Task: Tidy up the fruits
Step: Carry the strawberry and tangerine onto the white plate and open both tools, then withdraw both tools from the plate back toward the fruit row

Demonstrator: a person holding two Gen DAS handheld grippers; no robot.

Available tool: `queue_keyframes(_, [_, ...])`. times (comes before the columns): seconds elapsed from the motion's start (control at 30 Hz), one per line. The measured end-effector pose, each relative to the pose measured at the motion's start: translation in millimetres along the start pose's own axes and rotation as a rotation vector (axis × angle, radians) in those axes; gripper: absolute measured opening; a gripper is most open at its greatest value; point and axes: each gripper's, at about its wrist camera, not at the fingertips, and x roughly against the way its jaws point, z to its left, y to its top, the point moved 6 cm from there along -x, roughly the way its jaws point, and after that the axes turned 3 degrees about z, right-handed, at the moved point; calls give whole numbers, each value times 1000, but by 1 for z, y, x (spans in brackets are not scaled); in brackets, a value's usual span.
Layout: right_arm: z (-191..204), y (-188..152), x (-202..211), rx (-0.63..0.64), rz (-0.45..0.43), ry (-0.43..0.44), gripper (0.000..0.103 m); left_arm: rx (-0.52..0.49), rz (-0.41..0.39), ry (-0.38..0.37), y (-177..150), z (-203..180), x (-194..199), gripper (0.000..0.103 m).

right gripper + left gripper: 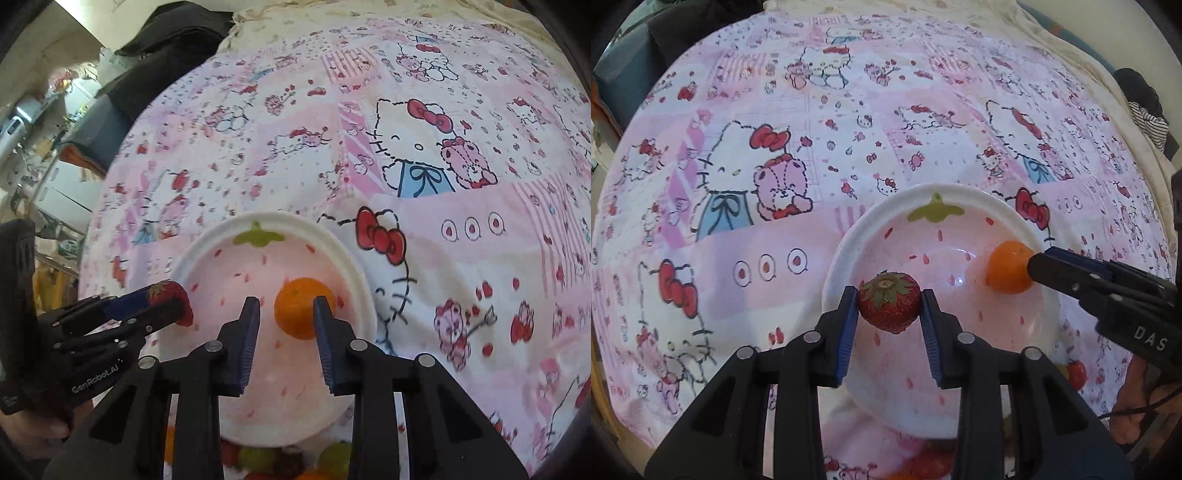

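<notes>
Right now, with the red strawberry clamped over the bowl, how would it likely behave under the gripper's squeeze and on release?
The red strawberry with green leaves looks soft, so the left gripper pressing both sides may bruise it. Its tapered shape might slip if loosened. Dropped into the sloped white strawberry-print bowl, it would probably tumble briefly, then settle.

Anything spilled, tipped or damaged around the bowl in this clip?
Nothing stands out. The strawberry-print bowl sits upright on the cartoon tablecloth. The left hand-held gripper holds an intact strawberry over the bowl, and a small orange sits inside it by the right hand-held gripper. More fruit lies nearer the cameras, mostly hidden.
</notes>
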Motion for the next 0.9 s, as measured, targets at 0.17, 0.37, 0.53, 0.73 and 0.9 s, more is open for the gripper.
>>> queue_keyframes(0.17, [-15, 5, 6, -77, -11, 41, 32, 29, 1, -25, 5, 3, -7, 30])
queue_keyframes(0.37, [-17, 9, 14, -114, -25, 70, 38, 25, 11, -43, 3, 1, -11, 40])
queue_keyframes(0.53, [-4, 7, 20, -53, -51, 34, 67, 8, -50, -41, 0, -5, -3, 80])
queue_keyframes(0.73, [4, 6, 31, -10, -73, 13, 71, -1, -84, -44, 2, -8, 9, 81])
queue_keyframes(0.9, [3, -1, 48, -15, -101, 8, 76, 2, -151, 8, 3, -2, 29, 80])
